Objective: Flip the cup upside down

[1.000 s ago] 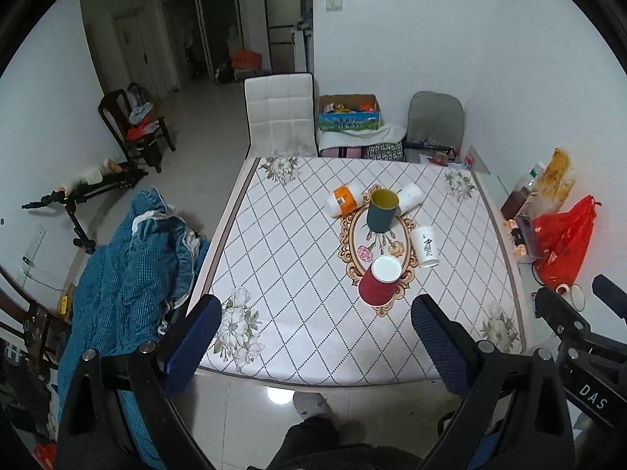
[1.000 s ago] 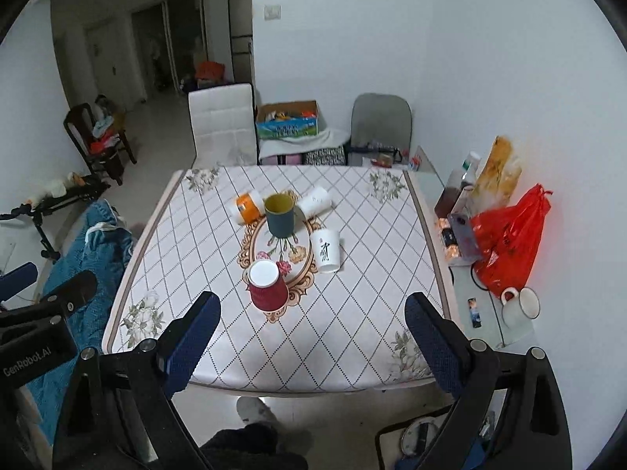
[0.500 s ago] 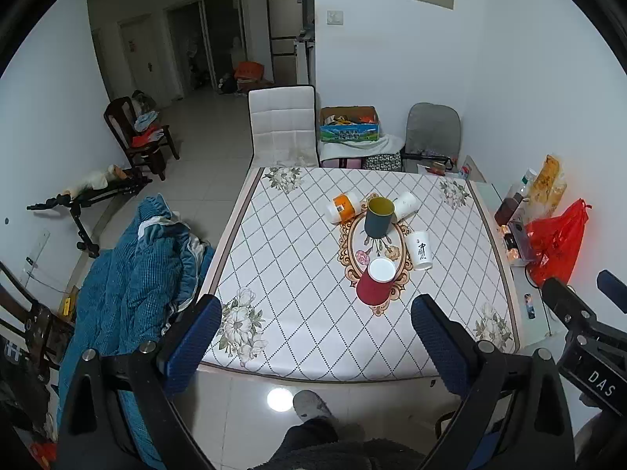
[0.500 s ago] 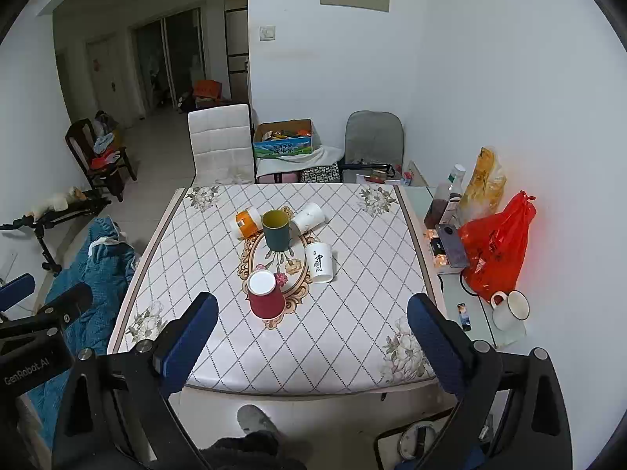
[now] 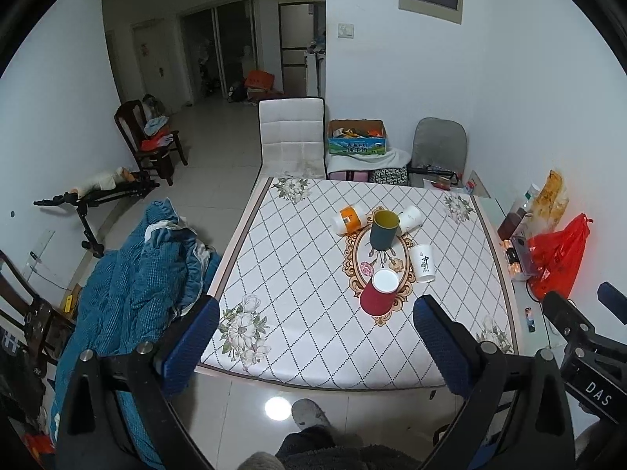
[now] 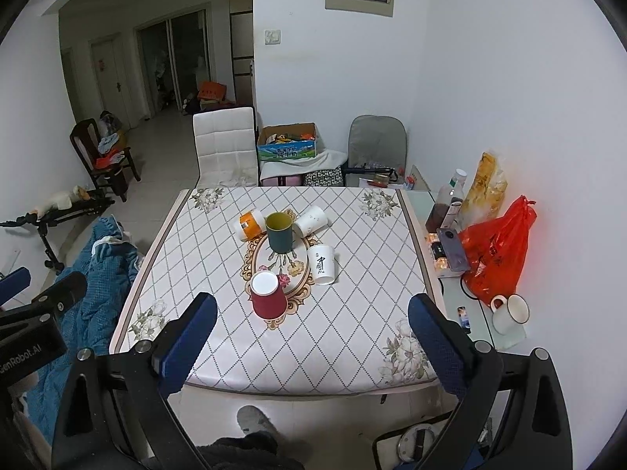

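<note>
Red cup (image 5: 378, 291) near table (image 5: 298, 305) middle, toward my edge, bottom up already. Green cup (image 5: 383, 229) stands open-side up behind it. My left tongs (image 5: 313, 346) and right tongs (image 6: 311, 342) open, empty, pulled back higher than before. Flip green next, I think.

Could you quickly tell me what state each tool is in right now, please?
Left tool: open, holding nothing, short of the table.
Right tool: open, holding nothing.
</note>
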The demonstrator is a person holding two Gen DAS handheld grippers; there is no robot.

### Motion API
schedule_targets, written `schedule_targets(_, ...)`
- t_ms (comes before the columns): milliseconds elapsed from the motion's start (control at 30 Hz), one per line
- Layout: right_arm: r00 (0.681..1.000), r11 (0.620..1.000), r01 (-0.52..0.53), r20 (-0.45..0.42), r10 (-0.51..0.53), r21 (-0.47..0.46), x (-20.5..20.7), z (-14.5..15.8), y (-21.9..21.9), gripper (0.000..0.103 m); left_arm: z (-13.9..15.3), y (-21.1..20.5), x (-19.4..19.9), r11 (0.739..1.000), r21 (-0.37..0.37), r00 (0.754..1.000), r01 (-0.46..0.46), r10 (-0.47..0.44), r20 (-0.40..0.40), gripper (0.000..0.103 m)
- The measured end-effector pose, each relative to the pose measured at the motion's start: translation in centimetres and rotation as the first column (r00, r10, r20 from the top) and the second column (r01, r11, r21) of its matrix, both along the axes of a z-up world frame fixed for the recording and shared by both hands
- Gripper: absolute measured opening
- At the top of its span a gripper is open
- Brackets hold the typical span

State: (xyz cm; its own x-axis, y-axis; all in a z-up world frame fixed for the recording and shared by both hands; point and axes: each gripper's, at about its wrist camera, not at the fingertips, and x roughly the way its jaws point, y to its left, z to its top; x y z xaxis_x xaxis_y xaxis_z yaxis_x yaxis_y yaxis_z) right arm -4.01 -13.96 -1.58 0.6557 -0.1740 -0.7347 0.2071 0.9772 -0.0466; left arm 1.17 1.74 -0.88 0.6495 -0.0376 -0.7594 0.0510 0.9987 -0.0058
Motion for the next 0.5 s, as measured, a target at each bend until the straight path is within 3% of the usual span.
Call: schedule_targets(500,1.0,1.0,-0.01,-0.003,0.01,0.016,-1.4,0.3,-0.6,0.1,-0.1,-0.3,-0.9,1.0,0.019,1.0,0.003,-0.004,0.004,0.101)
